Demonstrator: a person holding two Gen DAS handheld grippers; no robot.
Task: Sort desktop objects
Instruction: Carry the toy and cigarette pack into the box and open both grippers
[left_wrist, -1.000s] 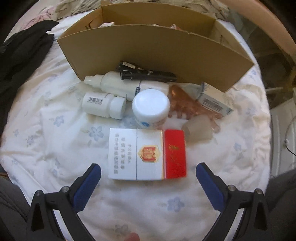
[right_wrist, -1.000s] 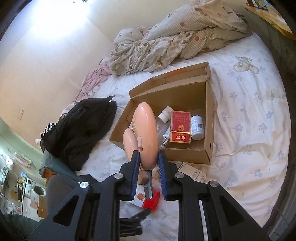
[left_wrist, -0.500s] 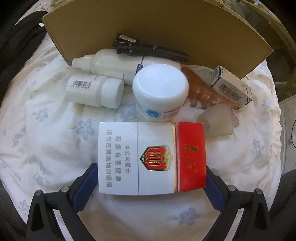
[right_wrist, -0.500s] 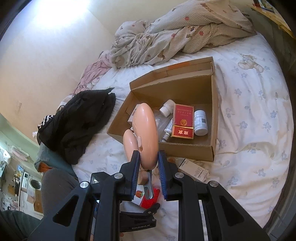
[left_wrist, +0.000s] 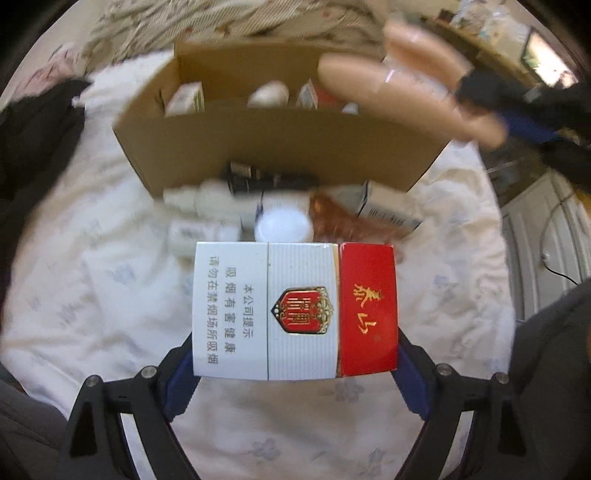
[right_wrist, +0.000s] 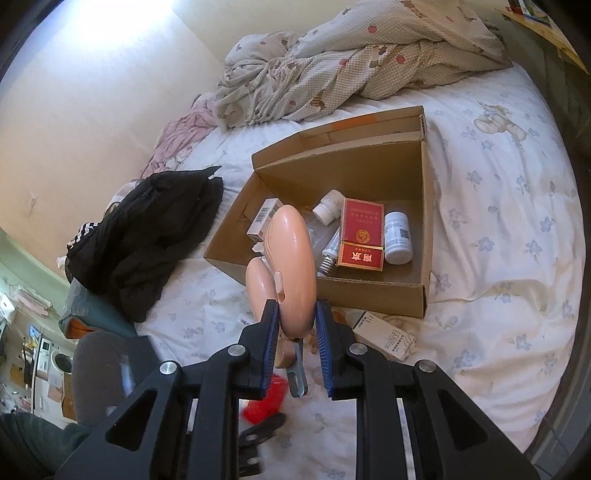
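Bed: white sheet (right_wrist: 498, 229) printed with pale blue flowers; a rumpled quilt (right_wrist: 351, 59) lies at the far end against a cream wall.
Dark clothing: black garment (right_wrist: 155, 236) heaped on the sheet just beside the box.
Cardboard box: open box (right_wrist: 426, 221) resting on the bed, flaps standing up; in the left wrist view its near wall (left_wrist: 280, 147) faces the camera.
Box contents: red cigarette pack (right_wrist: 361, 234), white pill bottle (right_wrist: 398, 237) touching its side, a smaller white bottle (right_wrist: 328, 207), a light bulb (right_wrist: 330, 254) and a small carton (right_wrist: 264, 219).
Left tool: left tool (left_wrist: 295, 363) closed on the two short ends of a white-and-red cigarette pack (left_wrist: 295, 310), held flat and raised above the sheet.
Right tool: right tool (right_wrist: 296, 338) clamped on a peach-coloured plastic item (right_wrist: 293, 266), upright, held over the bed near the box's front wall; a grey tab hangs from its lower end.
Loose items: between the lifted pack and the box lie a white jar (left_wrist: 283, 227), blurred white bottles (left_wrist: 199, 206), a black object (left_wrist: 266, 177), an amber comb-like piece (left_wrist: 340, 218) and a white carton (left_wrist: 386, 210), close together.
Image quality: left wrist view is motion-blurred beyond the held pack; small labels cannot be read.
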